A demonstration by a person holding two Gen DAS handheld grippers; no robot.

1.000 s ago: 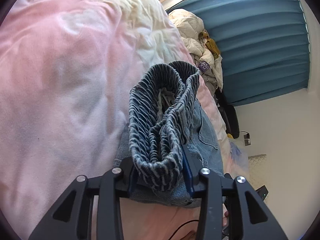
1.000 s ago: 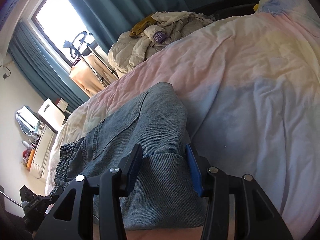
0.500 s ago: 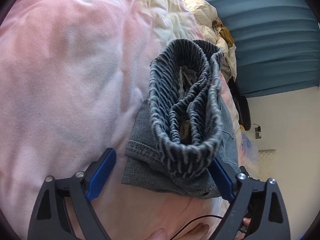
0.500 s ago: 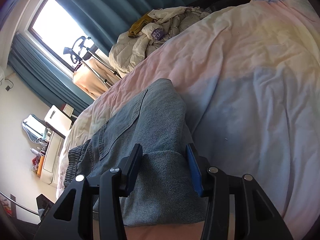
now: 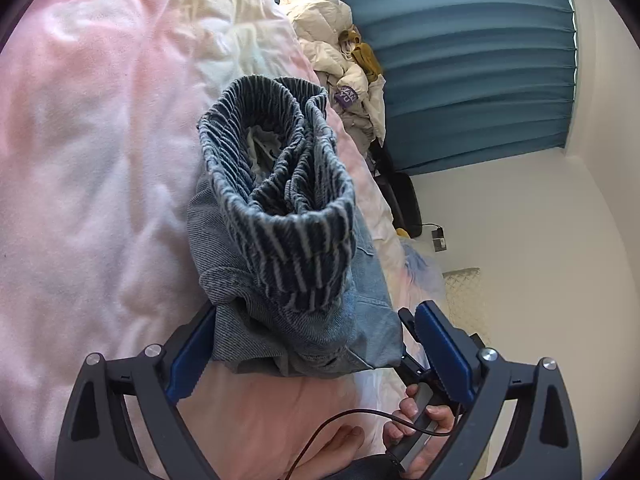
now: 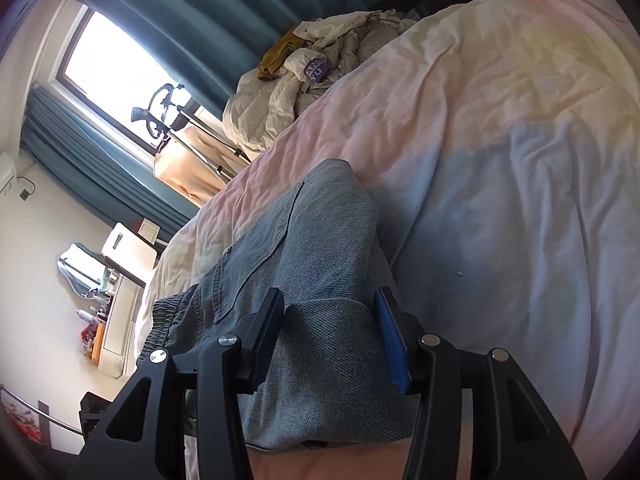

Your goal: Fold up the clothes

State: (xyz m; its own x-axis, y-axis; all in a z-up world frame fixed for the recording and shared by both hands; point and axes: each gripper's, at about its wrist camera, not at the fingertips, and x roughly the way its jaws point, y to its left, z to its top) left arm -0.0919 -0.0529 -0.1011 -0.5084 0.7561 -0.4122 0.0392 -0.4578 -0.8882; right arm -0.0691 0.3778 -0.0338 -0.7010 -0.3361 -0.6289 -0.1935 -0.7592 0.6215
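Left wrist view: folded denim shorts [image 5: 280, 248] lie on the bed [image 5: 100, 160], elastic waistband at 12 o'clock. My left hand-held gripper [image 5: 316, 352] has just opened wide and let them go. My right hand-held gripper [image 6: 330, 336], at the far end, clamps the folded hem, its grip just slackening. The fold looks finished.

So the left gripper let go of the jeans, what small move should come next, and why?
Probably open the right gripper too and draw both back. The jeans lie folded on the bed, the left gripper has just opened wide around the waistband, while the right one's pads still touch the cuff.
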